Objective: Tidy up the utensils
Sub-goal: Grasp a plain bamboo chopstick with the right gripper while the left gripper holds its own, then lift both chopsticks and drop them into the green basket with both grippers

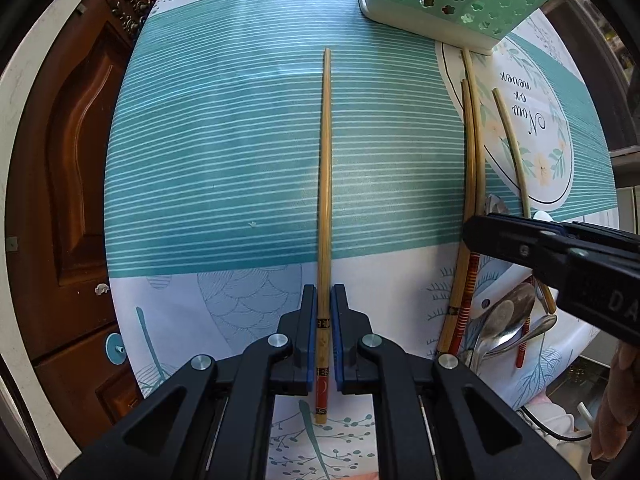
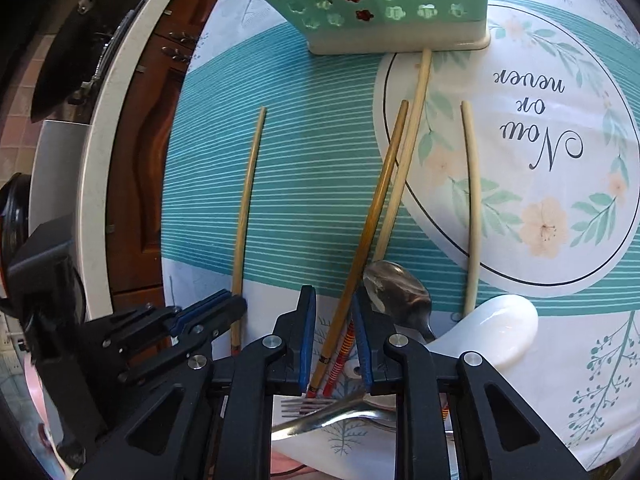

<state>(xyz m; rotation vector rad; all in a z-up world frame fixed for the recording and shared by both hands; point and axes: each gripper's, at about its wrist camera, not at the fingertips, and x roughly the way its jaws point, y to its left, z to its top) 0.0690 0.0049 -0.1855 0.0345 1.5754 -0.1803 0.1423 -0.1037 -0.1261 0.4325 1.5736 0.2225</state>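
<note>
My left gripper (image 1: 323, 300) is nearly shut around the decorated end of a single bamboo chopstick (image 1: 325, 184) that lies on the teal striped tablecloth; it also shows in the right wrist view (image 2: 248, 200). My right gripper (image 2: 334, 308) is open around two crossed chopsticks (image 2: 376, 216), not touching them. A green perforated utensil holder (image 1: 460, 0) stands at the far side (image 2: 384, 4). A metal spoon (image 2: 396, 292), a white ceramic spoon (image 2: 492, 328) and a fork (image 2: 312, 408) lie by the right gripper. One more chopstick (image 2: 474, 208) lies to the right.
The round table's edge (image 1: 116, 184) curves along the left, with a brown wooden door (image 1: 60, 160) beyond it. A white plate (image 1: 560, 344) holds spoons (image 1: 508, 320) and red-ended chopsticks at the right. The right gripper's body (image 1: 560, 256) reaches over them.
</note>
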